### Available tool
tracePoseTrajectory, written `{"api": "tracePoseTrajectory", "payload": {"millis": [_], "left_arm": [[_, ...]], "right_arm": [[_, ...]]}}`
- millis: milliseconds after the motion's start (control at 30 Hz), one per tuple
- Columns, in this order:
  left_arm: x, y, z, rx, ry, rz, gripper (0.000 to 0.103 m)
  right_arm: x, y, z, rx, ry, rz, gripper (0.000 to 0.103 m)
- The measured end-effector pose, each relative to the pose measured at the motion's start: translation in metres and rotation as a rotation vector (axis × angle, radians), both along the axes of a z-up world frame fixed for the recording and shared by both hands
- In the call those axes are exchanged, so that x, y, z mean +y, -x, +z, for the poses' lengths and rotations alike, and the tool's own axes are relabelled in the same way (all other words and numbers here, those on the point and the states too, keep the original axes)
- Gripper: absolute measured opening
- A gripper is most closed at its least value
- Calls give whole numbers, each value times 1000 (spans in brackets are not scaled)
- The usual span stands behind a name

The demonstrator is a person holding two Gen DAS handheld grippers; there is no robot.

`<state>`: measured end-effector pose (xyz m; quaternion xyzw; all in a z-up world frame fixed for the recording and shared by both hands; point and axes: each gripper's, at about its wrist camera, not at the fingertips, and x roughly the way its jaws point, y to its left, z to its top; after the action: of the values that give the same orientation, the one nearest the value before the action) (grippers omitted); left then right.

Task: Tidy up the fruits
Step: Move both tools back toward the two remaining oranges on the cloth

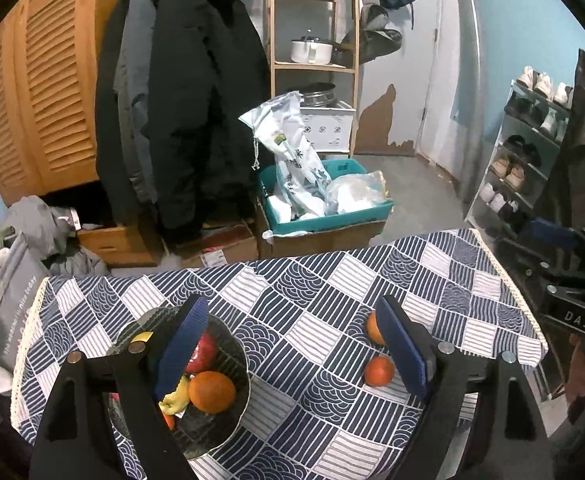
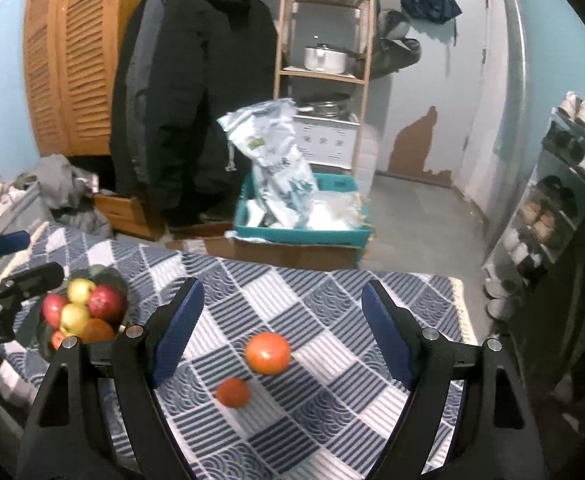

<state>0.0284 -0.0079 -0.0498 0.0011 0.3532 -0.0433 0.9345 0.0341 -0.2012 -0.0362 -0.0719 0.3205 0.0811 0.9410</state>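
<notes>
Both tongs stand wide apart with nothing between their blue-padded fingers. From the left wrist view, the left gripper (image 1: 292,344) hangs over the blue-and-white patchwork tablecloth (image 1: 332,280), its left finger crossing the dark round bowl (image 1: 228,420), which hides part of the fruit; a large orange (image 1: 211,392), a red apple (image 1: 202,354) and something yellow show there. The right wrist view shows the bowl's pile unhidden: two red apples (image 2: 106,303), two yellow apples (image 2: 80,290) and the orange. Two loose fruits lie apart from the bowl, between the right gripper's (image 2: 282,330) fingers: a bigger orange-red round fruit (image 2: 268,353) and a smaller orange-red round fruit (image 2: 233,392), near each other. In the left view, the left gripper's right finger partly covers the bigger one.
</notes>
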Motion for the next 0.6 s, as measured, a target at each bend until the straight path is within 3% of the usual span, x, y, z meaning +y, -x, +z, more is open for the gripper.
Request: {"api": "tracePoseTrajectory", "payload": {"millis": [400, 600], "left_arm": [[-11, -18, -15, 34, -53, 29, 88], [-15, -35, -37, 73, -95, 58, 92]], "right_arm": [[-18, -10, -17, 40, 25, -29, 82], [-17, -24, -44, 102, 51, -20, 86]]}}
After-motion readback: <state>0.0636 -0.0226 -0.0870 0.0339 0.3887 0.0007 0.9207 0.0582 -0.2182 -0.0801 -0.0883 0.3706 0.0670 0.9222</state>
